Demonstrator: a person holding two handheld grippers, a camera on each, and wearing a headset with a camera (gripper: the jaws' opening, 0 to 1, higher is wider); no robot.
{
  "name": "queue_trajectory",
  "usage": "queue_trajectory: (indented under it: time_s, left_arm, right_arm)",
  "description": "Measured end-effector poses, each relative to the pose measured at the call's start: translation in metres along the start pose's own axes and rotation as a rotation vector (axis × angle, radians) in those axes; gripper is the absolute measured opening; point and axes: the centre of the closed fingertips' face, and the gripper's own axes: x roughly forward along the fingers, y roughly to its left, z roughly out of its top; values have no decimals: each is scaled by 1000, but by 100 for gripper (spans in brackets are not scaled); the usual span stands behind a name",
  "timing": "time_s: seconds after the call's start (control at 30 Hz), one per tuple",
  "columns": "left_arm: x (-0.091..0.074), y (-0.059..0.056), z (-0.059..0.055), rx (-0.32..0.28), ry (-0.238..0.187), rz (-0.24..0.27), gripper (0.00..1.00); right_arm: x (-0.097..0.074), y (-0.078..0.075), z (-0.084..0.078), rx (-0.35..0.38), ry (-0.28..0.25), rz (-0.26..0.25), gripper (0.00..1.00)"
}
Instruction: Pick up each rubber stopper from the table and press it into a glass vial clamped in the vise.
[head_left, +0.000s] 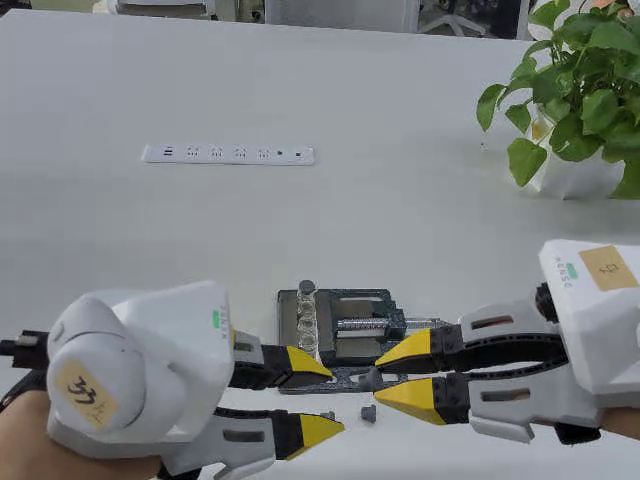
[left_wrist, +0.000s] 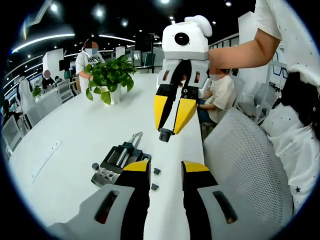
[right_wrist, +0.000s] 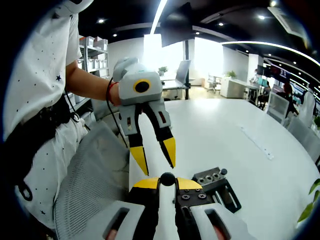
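A dark vise (head_left: 345, 322) near the table's front edge clamps a row of glass vials (head_left: 307, 325); one vial at the far end wears a dark stopper (head_left: 307, 287). My right gripper (head_left: 385, 378) comes in from the right, shut on a dark rubber stopper (right_wrist: 167, 179) just in front of the vise. That stopper (left_wrist: 165, 135) hangs at its tips in the left gripper view. My left gripper (head_left: 325, 395) faces it from the left, open, nothing between its jaws. Two loose stoppers (head_left: 368, 413) lie on the table below both grippers, also seen as small dark stoppers (left_wrist: 156, 171).
A white power strip (head_left: 228, 154) lies mid-table. A potted plant (head_left: 580, 100) stands at the far right. A grey mesh chair (left_wrist: 245, 150) sits behind the person at the table's edge. Other people sit at the far end of the table.
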Motion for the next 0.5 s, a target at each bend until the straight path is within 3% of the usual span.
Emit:
queue_trajectory:
  time_s: [0.17, 0.5]
  left_arm:
    - [-9, 14, -6, -29, -40, 71, 34]
    - [-21, 36, -25, -66, -104, 159, 62]
  right_arm:
    - [4, -14, 7, -14, 20, -12, 5]
    - [19, -55, 8, -32, 134, -27, 5]
